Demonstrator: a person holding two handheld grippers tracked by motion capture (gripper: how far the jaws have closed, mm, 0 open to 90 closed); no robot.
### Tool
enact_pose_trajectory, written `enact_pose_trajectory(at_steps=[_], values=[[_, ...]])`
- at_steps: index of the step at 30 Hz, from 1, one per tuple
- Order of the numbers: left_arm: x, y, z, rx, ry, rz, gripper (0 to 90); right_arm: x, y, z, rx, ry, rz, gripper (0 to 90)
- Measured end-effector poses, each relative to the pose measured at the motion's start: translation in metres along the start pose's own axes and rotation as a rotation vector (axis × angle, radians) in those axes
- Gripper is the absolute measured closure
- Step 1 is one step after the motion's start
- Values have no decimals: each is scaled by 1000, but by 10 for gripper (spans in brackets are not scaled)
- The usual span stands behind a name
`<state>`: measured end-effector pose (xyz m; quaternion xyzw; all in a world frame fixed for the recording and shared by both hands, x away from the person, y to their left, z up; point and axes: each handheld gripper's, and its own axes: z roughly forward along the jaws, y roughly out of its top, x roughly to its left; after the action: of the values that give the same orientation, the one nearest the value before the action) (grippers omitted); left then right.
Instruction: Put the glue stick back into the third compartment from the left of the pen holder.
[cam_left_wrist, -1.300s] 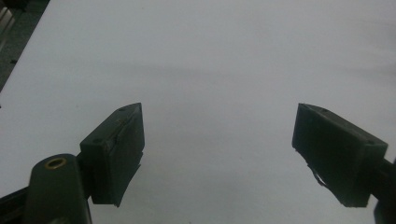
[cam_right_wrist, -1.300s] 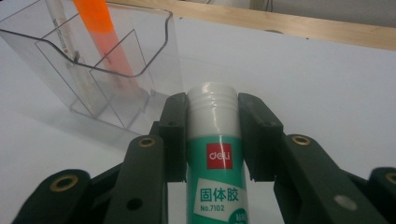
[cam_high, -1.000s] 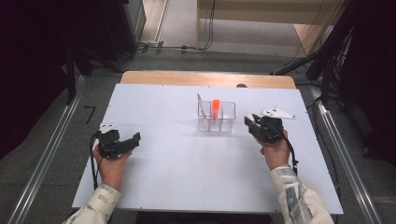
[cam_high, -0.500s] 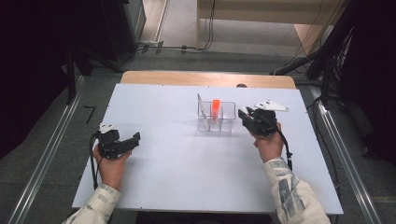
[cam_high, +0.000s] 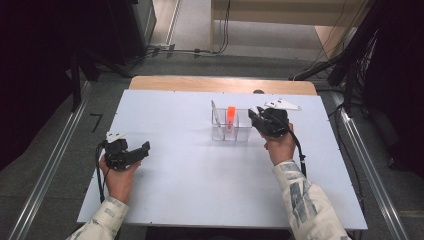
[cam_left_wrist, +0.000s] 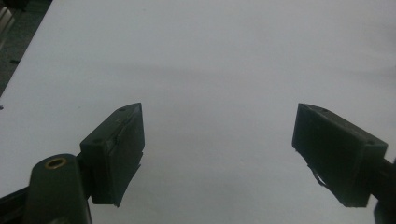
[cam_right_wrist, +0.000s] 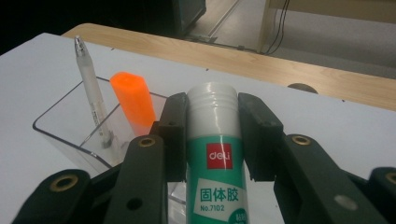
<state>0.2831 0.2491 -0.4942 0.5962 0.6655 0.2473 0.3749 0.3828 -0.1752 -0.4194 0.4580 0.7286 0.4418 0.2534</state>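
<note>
Right gripper (cam_high: 255, 120) has shifted left toward clear holder (cam_high: 231, 131). Glue stick (cam_right_wrist: 215, 154) stands upright, clamped between its pads, just beside holder. Left gripper (cam_left_wrist: 217, 154) spread wide, nothing between.

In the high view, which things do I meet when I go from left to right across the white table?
left gripper → clear organizer holding a white pen and an orange marker → right gripper, which grips a glue stick.
</note>
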Motion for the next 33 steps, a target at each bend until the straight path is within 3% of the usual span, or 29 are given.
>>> enact_pose_trajectory(at_steps=[33], values=[[1, 1, -1, -2, -5, -2, 178, 16, 28, 39, -16, -8, 20, 629]])
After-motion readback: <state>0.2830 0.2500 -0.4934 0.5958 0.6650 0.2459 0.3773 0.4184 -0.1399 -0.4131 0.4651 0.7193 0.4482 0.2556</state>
